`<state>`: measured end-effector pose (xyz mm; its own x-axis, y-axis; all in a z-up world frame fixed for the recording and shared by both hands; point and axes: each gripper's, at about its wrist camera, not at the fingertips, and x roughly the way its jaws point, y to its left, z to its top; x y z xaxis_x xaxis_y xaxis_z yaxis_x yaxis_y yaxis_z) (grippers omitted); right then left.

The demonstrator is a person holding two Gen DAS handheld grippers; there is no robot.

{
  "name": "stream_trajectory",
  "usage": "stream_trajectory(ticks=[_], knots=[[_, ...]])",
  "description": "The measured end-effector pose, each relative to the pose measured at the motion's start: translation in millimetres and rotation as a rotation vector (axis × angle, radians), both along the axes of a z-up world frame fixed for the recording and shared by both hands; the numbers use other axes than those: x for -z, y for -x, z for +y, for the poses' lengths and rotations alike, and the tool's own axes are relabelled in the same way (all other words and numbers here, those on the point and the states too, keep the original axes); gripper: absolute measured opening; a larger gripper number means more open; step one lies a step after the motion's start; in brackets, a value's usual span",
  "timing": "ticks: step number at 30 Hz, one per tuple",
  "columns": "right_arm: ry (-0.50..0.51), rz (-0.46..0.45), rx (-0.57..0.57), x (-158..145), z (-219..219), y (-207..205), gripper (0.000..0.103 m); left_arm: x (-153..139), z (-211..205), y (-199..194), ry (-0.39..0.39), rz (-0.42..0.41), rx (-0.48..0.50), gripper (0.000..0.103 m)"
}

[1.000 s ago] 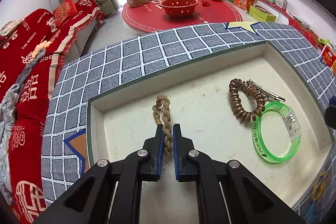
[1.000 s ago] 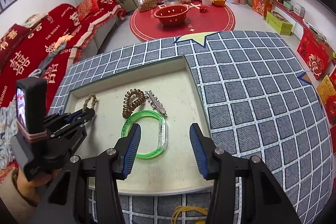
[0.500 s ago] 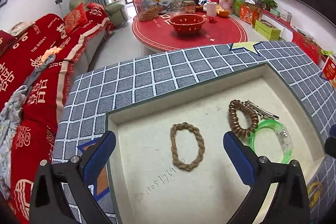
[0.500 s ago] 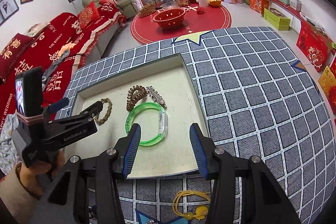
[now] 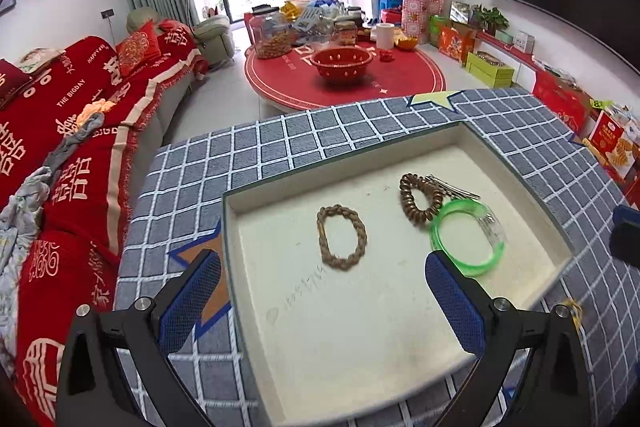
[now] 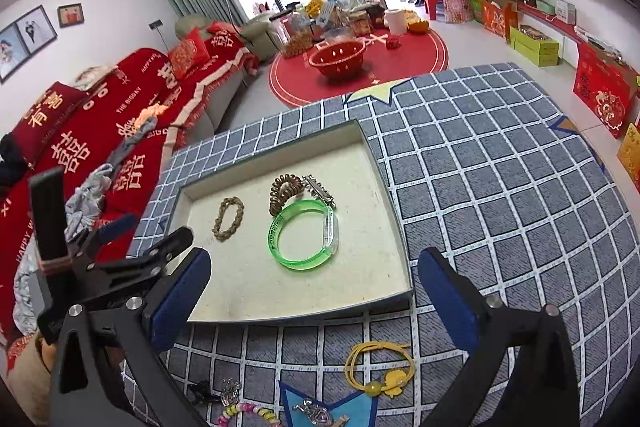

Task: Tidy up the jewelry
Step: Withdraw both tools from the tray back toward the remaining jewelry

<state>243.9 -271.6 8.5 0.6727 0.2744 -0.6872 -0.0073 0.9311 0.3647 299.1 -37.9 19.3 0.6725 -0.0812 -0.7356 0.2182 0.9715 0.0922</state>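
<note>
1. The tabletop [image 6: 500, 195], covered in a grey cloth with a white grid, carries everything here.
2. A shallow rectangular cream tray with a dark green rim [image 5: 360, 327] [image 6: 384, 171] sits on the tabletop.
3. The left hand-held gripper [image 5: 320, 297] hovers over the tray's near left corner, its blue-padded fingers spread wide and holding nothing.
4. The right hand-held gripper [image 6: 314, 297] hangs over the tray's near edge, fingers likewise spread wide and empty.
5. A translucent green plastic bangle [image 5: 466, 237] [image 6: 304, 235] lies flat in the tray.
6. A brown coiled spiral hair tie [image 5: 420, 197] [image 6: 284, 193] touches the bangle's far edge.
7. A braided tan rope bracelet [image 5: 341, 237] [image 6: 228, 219] lies flat as an open loop in the tray, to the left and apart from the others.
8. A silver metal hair clip [image 5: 454, 187] [image 6: 318, 190] rests just beside the coil.
9. A yellow cord hair tie with a yellow charm [image 6: 378, 367] lies on the tabletop outside the tray, near its front edge.
</note>
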Motion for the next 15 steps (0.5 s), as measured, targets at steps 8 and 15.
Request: stream_trajectory(ticks=[8,15], knots=[[-0.06,0.028,0.001,-9.7,-14.7,33.1,0.103,-9.4,23.9,65.4,0.053,-0.026,0.004,0.103],[-0.029,0.052,0.007,-2.5,-17.9,65.2,0.103,6.9,39.7,106.5,0.079,0.01,-0.028,0.103]])
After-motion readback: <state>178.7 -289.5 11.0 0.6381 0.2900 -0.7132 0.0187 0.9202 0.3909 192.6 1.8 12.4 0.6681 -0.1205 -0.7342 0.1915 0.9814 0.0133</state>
